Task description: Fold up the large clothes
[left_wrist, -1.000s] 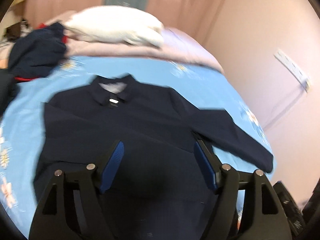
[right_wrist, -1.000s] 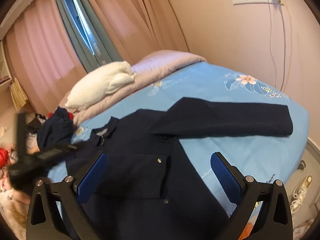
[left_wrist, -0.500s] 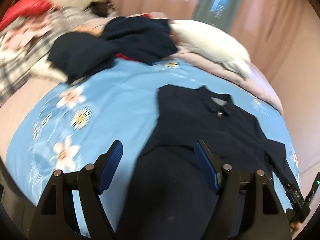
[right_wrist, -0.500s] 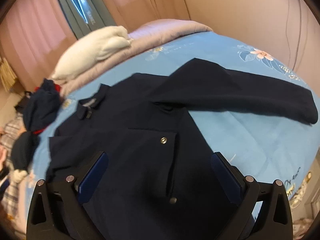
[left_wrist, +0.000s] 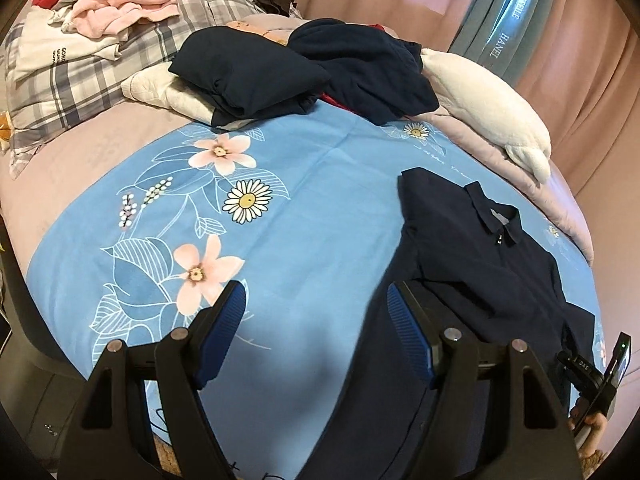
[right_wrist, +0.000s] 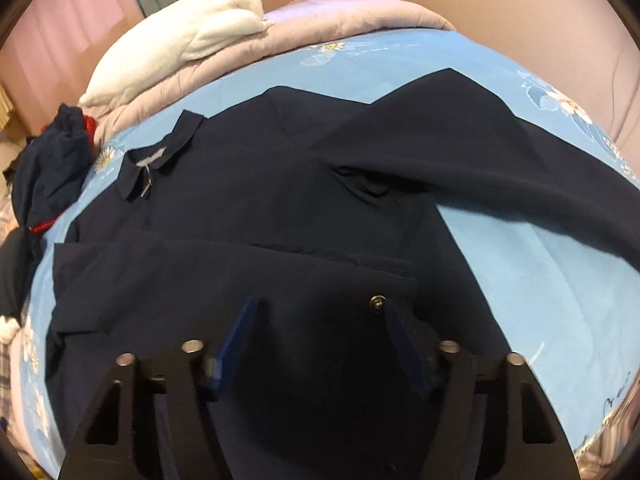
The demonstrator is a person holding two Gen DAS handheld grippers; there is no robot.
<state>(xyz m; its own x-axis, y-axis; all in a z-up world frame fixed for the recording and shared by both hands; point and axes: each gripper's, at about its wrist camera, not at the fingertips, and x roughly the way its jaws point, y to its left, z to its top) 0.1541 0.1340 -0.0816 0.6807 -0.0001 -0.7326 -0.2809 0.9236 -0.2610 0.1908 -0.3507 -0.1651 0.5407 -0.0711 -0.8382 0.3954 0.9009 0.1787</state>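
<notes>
- Your navy jacket [right_wrist: 256,208] lies flat, front up, on the blue floral bedspread [left_wrist: 312,208], collar [right_wrist: 160,156] toward the pillows.
- Progress, judged from how it lies: early. One sleeve already looks folded in across the body on the left side; the other sleeve [right_wrist: 500,152] is stretched straight out over the bedspread. That sleeve and the body folds are left to do.
- Your right gripper [right_wrist: 316,344] hangs over the lower front by the snap button [right_wrist: 377,301]. Its jaws have just been closing and stand half spread; cloth lies below and between them, but you can't tell if the pads pinch any, so no grip yet.
- Your left gripper [left_wrist: 316,336] is spread, nothing held, over bare bedspread just beside the jacket's left edge.
- Edges: the left side edge runs from shoulder down past your left gripper's right finger [left_wrist: 408,336]; the hem is hidden under the grippers.
- Room: plenty of open bedspread on the left side to work in.
- Keep clear of the pile of dark clothes [left_wrist: 304,68] and the white pillow [left_wrist: 488,108] at the head end.
- On the right side, the bed edge sits near the outstretched sleeve, so less slack there.
</notes>
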